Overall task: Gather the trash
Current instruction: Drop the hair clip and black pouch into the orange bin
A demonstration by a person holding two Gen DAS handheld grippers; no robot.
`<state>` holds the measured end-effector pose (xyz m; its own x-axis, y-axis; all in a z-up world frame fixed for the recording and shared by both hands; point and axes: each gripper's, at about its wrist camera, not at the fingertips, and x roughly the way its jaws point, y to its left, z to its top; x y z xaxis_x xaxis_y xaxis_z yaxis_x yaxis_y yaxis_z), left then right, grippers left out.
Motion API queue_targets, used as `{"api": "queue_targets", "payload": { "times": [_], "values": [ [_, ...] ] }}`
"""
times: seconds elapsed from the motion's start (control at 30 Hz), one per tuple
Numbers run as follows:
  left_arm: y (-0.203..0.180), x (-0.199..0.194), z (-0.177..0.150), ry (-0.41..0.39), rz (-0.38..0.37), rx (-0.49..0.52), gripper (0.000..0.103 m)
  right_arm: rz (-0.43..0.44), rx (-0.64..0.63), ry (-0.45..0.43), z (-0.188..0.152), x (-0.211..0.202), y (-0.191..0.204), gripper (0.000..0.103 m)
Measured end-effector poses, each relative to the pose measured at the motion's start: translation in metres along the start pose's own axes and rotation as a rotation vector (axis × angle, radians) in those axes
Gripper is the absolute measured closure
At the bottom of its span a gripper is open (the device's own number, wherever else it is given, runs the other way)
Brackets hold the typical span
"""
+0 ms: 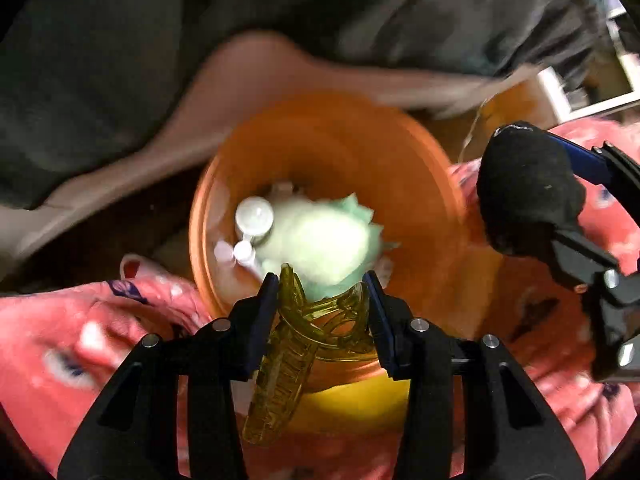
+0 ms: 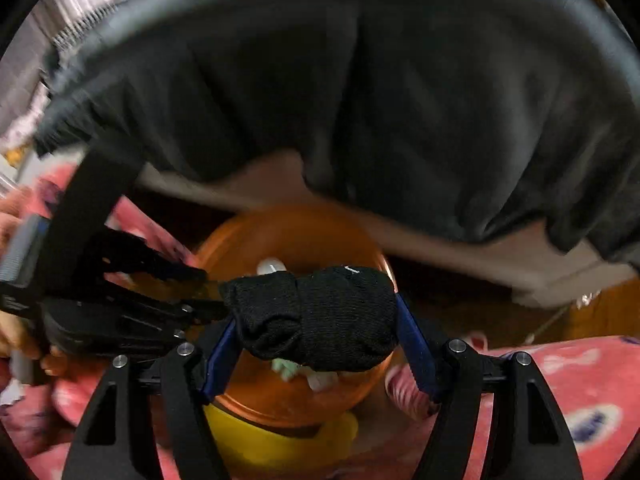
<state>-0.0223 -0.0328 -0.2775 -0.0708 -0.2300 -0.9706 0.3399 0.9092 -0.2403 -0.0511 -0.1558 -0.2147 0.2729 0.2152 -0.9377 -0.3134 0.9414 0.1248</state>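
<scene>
Translucent yellow-green plastic hair claw clip (image 1: pixel 292 344) pinched between the pads of left gripper (image 1: pixel 320 292), held over the near rim of the round orange plastic bin (image 1: pixel 224 184). Inside the bin at 9 o'clock: white plastic pump bottle (image 1: pixel 254 220); at centre: crumpled pale green tissue wad (image 1: pixel 320 236). At 3 o'clock of the bin, rolled black knit sock bundle (image 2: pixel 316 316) clamped crosswise in right gripper (image 2: pixel 316 320), pads pressed on both ends, bundle hanging above the bin mouth.

Likely faults:
- Clip gripped by its handle end only, long jaw hanging toward 6 o'clock; on release, possible catch on the rim and fall outside.
- Sock bundle soft and wide; if released off-centre, possible landing on the rim at 3 o'clock and roll-off.
- Both grippers close over one opening; collision possible if lowered together.

Surface: pink fabric with white and purple print (image 1: pixel 60 344) at 6 to 9 o'clock, yellow object (image 2: pixel 256 436) under the bin's near edge. Beyond, at 12 o'clock: dark grey garment (image 2: pixel 360 100) of a person. Room detail blurred.
</scene>
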Motion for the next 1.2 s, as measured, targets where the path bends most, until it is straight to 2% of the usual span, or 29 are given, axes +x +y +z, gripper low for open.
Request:
{"api": "queue_targets", "payload": {
  "times": [0.07, 0.13, 0.17, 0.27, 0.33, 0.43, 0.67, 1.0, 1.1, 1.2],
  "values": [
    [-0.001, 0.018, 0.006, 0.055, 0.055, 0.005, 0.060, 0.016, 0.035, 0.090, 0.000, 0.022, -0.007, 0.032],
    [0.004, 0.031, 0.007, 0.096, 0.065, -0.010, 0.057, 0.028, 0.065, 0.130, 0.000, 0.030, -0.013, 0.026],
    [0.006, 0.034, 0.009, 0.106, 0.070, -0.026, 0.050, 0.009, 0.083, 0.135, 0.000, 0.033, -0.016, 0.023],
    [0.011, 0.038, 0.009, 0.108, 0.057, -0.074, 0.040, 0.011, 0.119, 0.134, -0.003, 0.033, -0.022, 0.020],
    [0.015, 0.037, 0.007, 0.100, 0.041, -0.090, 0.039, 0.025, 0.139, 0.128, -0.004, 0.032, -0.026, 0.019],
    [0.015, 0.037, 0.006, 0.099, 0.037, -0.099, 0.039, 0.021, 0.146, 0.118, -0.004, 0.029, -0.026, 0.011],
    [0.017, 0.031, 0.005, 0.067, 0.031, -0.111, 0.039, 0.018, 0.167, 0.108, -0.004, 0.025, -0.029, 0.011],
    [0.030, 0.001, -0.003, -0.065, 0.024, -0.198, 0.039, 0.014, 0.189, 0.064, -0.003, 0.016, -0.035, 0.011],
    [0.029, -0.017, -0.007, -0.129, 0.020, -0.208, 0.038, 0.006, 0.188, 0.037, -0.002, 0.008, -0.034, 0.011],
    [0.025, -0.042, -0.011, -0.211, 0.046, -0.192, 0.038, 0.004, 0.189, -0.001, 0.002, -0.008, -0.035, 0.011]
  ]
}}
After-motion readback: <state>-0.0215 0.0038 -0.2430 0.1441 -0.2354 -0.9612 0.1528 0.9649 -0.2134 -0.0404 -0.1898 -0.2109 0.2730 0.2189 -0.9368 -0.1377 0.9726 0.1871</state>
